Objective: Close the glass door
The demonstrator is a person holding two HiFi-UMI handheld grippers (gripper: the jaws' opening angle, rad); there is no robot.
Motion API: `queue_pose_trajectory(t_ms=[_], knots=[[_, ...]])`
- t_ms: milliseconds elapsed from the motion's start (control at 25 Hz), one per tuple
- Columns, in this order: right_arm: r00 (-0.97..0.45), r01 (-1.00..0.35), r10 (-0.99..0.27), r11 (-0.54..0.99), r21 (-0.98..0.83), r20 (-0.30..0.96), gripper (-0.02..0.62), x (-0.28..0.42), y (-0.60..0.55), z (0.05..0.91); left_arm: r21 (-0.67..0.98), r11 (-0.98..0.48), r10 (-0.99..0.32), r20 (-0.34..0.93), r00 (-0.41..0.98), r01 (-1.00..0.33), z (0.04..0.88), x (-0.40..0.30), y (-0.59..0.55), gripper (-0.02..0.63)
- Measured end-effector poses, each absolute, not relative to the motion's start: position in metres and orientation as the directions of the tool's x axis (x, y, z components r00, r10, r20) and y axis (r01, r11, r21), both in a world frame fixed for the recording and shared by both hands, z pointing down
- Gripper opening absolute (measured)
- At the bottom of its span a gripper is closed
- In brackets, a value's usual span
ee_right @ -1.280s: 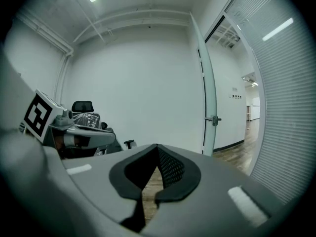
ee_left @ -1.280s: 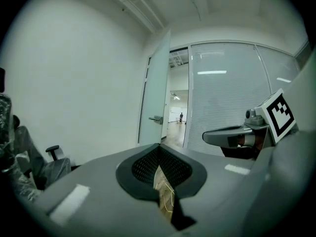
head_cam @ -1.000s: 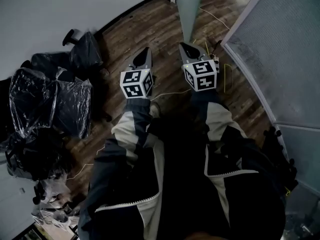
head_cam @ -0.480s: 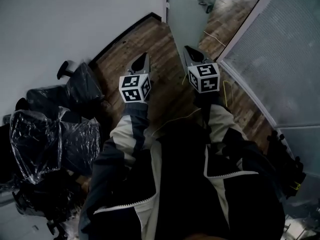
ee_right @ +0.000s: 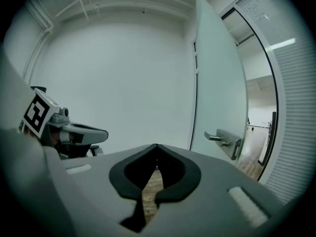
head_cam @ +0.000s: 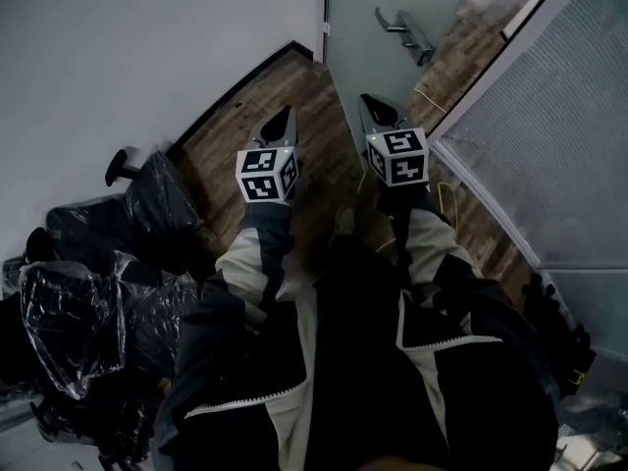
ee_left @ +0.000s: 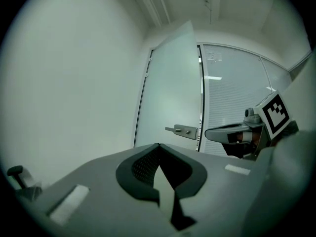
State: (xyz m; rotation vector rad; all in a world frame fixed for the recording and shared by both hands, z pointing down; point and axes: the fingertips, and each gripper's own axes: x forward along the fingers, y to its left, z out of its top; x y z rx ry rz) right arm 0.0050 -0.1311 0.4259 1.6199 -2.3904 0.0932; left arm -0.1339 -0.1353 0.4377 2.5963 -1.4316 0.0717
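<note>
Near left: plastic-wrapped chairs [head_cam: 88, 292] stand against the white wall [head_cam: 147, 37]. Ahead of the person's sleeves, both grippers are held level over the wood floor [head_cam: 324, 140]. Left gripper [head_cam: 284, 119]: fingers together, nothing between them. Right gripper [head_cam: 372, 108]: fingers together, nothing between them. Far: the glass door [head_cam: 358, 18] stands open, between the white wall on the left and the ribbed partition [head_cam: 559, 135] on the right. Its handle [head_cam: 402, 26] is well apart from both grippers.
</note>
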Motion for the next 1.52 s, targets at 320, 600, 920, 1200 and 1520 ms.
queue_pose_trajectory(t_ms=[320, 600, 920, 1200, 1520], knots=[[-0.363, -0.922, -0.895, 0.385, 0.038, 0.26, 0.005, 0.021, -0.269, 0.45, 0.129, -0.514, -0.828, 0.184, 0.53, -0.848, 0.454, -0.102, -0.269, 0.003], [-0.326, -0.941, -0.918, 0.339, 0.02, 0.224, 0.005, 0.052, -0.343, 0.431, 0.098, -0.573, -0.8, 0.149, 0.581, -0.814, 0.43, -0.053, -0.355, 0.003], [-0.246, -0.968, -0.942, 0.253, -0.001, 0.229, 0.005, 0.058, -0.373, 0.436, 0.126, -0.698, -0.689, 0.15, 0.709, -0.705, 0.429, -0.007, -0.408, 0.003], [-0.021, -1.0, -0.98, 0.019, -0.009, 0.198, 0.005, 0.089, -0.396, 0.436, 0.098, -0.875, -0.456, 0.158, 0.876, -0.474, 0.432, 0.051, -0.448, 0.005], [0.322, -0.945, -0.931, -0.327, 0.0, 0.17, 0.005, 0.149, -0.36, 0.427, 0.092, -0.979, -0.166, 0.159, 0.973, -0.182, 0.436, 0.114, -0.441, 0.003]])
